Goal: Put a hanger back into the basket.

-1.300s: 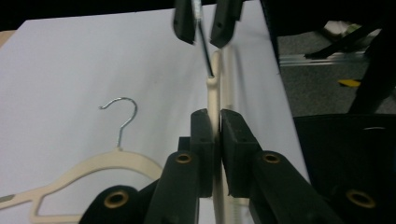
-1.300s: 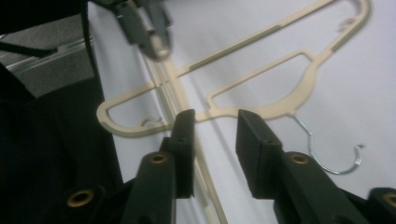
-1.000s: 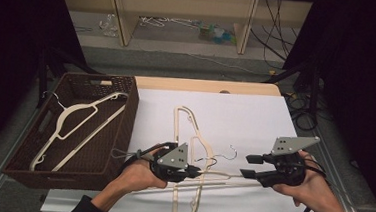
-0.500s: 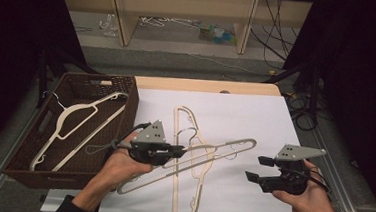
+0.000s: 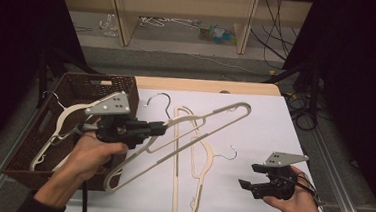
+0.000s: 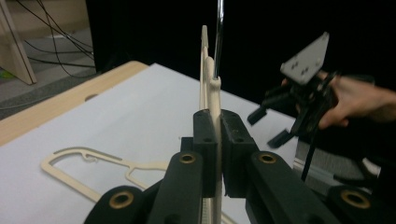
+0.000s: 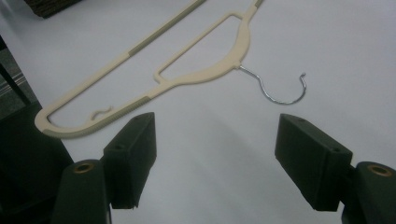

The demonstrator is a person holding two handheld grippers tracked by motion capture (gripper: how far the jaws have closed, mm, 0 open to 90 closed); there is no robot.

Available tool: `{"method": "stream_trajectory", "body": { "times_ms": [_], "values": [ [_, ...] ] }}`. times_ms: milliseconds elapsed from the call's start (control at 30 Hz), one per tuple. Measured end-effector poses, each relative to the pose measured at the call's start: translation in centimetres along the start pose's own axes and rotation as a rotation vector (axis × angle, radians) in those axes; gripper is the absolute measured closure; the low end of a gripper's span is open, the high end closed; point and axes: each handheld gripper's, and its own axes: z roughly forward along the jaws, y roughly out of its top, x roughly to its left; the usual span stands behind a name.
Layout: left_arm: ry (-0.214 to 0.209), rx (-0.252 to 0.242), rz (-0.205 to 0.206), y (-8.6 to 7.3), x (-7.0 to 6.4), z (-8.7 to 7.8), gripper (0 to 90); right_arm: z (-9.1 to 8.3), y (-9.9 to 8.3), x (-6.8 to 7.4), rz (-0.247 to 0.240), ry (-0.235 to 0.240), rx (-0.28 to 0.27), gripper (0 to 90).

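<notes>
My left gripper (image 5: 162, 129) is shut on the neck of a cream plastic hanger (image 5: 209, 125) and holds it tilted above the table, its metal hook (image 5: 159, 99) pointing away from me. In the left gripper view the jaws pinch that hanger (image 6: 214, 93) edge-on. A second cream hanger (image 5: 191, 176) lies flat on the white table, hook (image 5: 227, 154) to the right. My right gripper (image 5: 248, 176) hovers open near the front right, and its own view shows the flat hanger (image 7: 201, 70) beyond the spread jaws.
A dark woven basket (image 5: 102, 80) stands at the left edge with another cream hanger (image 5: 67, 115) inside. The white table top (image 5: 274, 132) ends in a wooden strip at the back. Cables and a shelf lie on the floor beyond.
The left gripper has carried its hanger up and leftwards, toward the basket. The right gripper has let go of it, opened, and drawn back to the front right.
</notes>
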Motion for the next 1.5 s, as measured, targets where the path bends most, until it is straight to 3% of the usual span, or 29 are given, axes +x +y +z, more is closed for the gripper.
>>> {"method": "stream_trajectory", "body": {
  "times_ms": [167,200,300,333,367,433,467,533,567,600,700,867,933,1033,1067,1167,1267,1300,1367,1467,1500],
  "values": [
    [0.013,-0.082,-0.041,2.1,-0.1,-3.5,85.8,0.5,-0.2,0.2,-0.003,-0.001,-0.002,30.4],
    [0.027,-0.095,-0.03,2.7,0.1,-4.5,85.8,0.6,-0.2,0.1,-0.011,0.002,-0.002,30.4],
    [0.053,-0.109,-0.028,3.3,0.8,-6.1,85.8,0.7,-0.3,0.3,-0.006,0.005,0.005,30.4],
    [0.108,-0.083,-0.016,3.3,1.6,-7.2,85.8,0.7,-0.2,0.3,-0.017,0.017,0.024,30.3],
    [0.108,-0.083,-0.016,3.3,1.6,-7.2,85.8,0.7,-0.2,0.3,-0.017,0.017,0.024,30.3],
    [0.165,-0.063,-0.06,2.8,2.6,-8.3,85.8,0.8,-0.2,0.3,-0.035,0.016,0.02,30.4],
    [0.194,-0.06,-0.061,2.6,3.3,-8.9,85.8,0.8,-0.3,0.4,-0.013,0.027,0.039,30.4],
    [0.243,-0.07,-0.02,2.1,5.3,-10.1,85.8,0.9,-0.3,0.4,-0.022,0.023,0.038,30.4],
    [0.295,-0.079,-0.025,1.5,7.0,-11.4,85.8,1.0,-0.3,0.4,-0.032,0.02,0.033,30.4],
    [0.295,-0.079,-0.025,1.5,7.0,-11.4,85.8,1.0,-0.3,0.4,-0.032,0.02,0.033,30.4],
    [0.369,-0.057,-0.023,0.4,9.2,-12.8,85.8,1.1,-0.3,0.6,-0.014,0.025,0.038,30.4],
    [0.449,0.011,-0.002,-0.8,11.8,-14.0,85.8,1.2,-0.4,0.5,-0.02,0.022,0.026,29.7],
    [0.484,0.024,-0.015,-1.5,12.8,-14.4,85.8,1.2,-0.4,0.5,-0.021,0.025,0.024,29.0],
    [0.514,0.05,-0.008,-2.5,14.1,-14.8,85.8,1.3,-0.5,0.4,-0.028,0.017,0.011,27.9],
    [0.521,0.052,-0.034,-2.9,14.4,-14.9,85.7,1.3,-0.5,0.5,-0.025,0.017,0.013,26.8],
    [0.539,0.068,0.002,-3.7,15.3,-15.0,85.8,1.4,-0.5,0.5,-0.045,0.036,0.023,21.6],
    [0.525,0.071,0.016,-4.3,15.9,-15.0,85.8,1.5,-0.5,0.7,-0.029,0.042,0.016,20.0],
    [0.521,0.073,0.012,-4.4,16.1,-15.0,85.8,1.7,-0.6,0.6,-0.047,0.036,0.006,19.5],
    [0.517,0.084,0.01,-4.7,16.2,-15.0,85.8,1.5,-0.5,0.8,-0.024,0.045,0.016,19.5],
    [0.506,0.101,0.013,-5.2,16.4,-15.0,85.8,1.7,-0.6,0.6,-0.041,0.035,0.008,19.9],
    [0.505,0.097,0.011,-5.4,16.5,-15.1,85.8,1.5,-0.5,0.6,-0.044,0.044,0.029,20.0]
  ]
}}
